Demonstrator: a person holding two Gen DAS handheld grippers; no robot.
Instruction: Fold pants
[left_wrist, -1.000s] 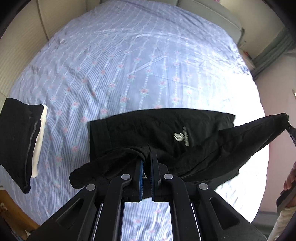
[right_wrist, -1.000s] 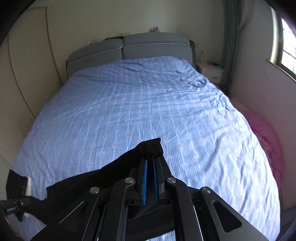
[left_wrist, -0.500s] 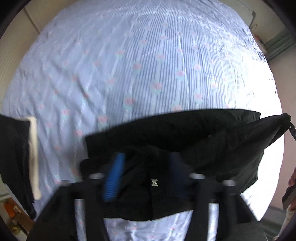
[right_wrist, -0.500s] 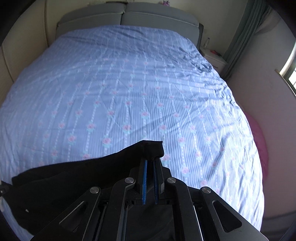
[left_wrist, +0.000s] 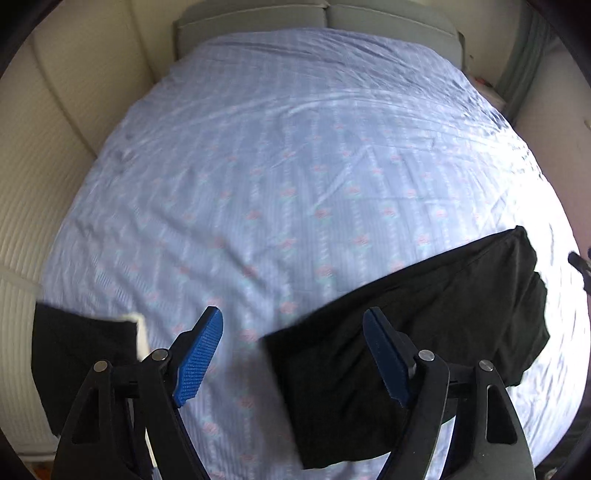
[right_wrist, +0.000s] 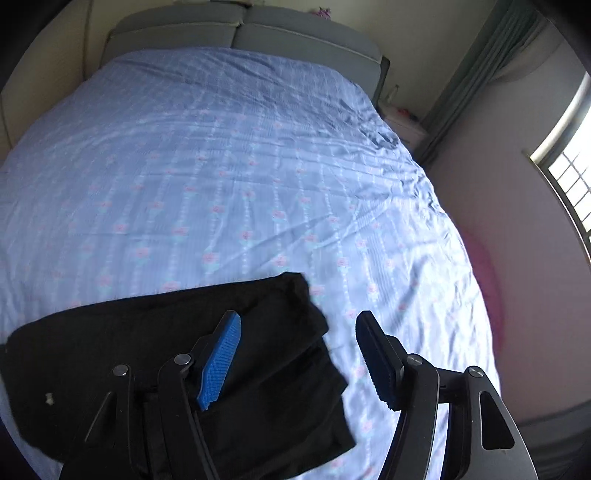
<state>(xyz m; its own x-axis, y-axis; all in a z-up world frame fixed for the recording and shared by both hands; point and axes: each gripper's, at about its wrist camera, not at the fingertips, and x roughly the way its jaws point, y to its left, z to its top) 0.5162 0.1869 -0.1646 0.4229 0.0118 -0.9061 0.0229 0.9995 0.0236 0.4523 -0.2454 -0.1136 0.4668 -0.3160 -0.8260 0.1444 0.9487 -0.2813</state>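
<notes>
Blue bedsheet (left_wrist: 295, 166) is carrying the black pants (left_wrist: 406, 325); both claws, left claw (left_wrist: 293, 354) and right claw (right_wrist: 297, 360), are opening, gripping nothing; only the left view is showing another dark garment (left_wrist: 81, 354) lower left.

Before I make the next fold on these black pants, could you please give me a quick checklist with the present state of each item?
1. Left gripper free of cloth: ok, jaws opening, nothing between them.
2. Right gripper free of cloth: ok, jaws opening, pads not pressing on anything.
3. Black pants resting on the bed sheet: ok.
4. Pants lying flat with layers even: not ok, the right-hand edges are staggered and rumpled.
5. Other folded dark garment apart from the pants: ok, sheet shows between.
6. Near edge of pants: cannot tell, hidden by the grippers.
</notes>
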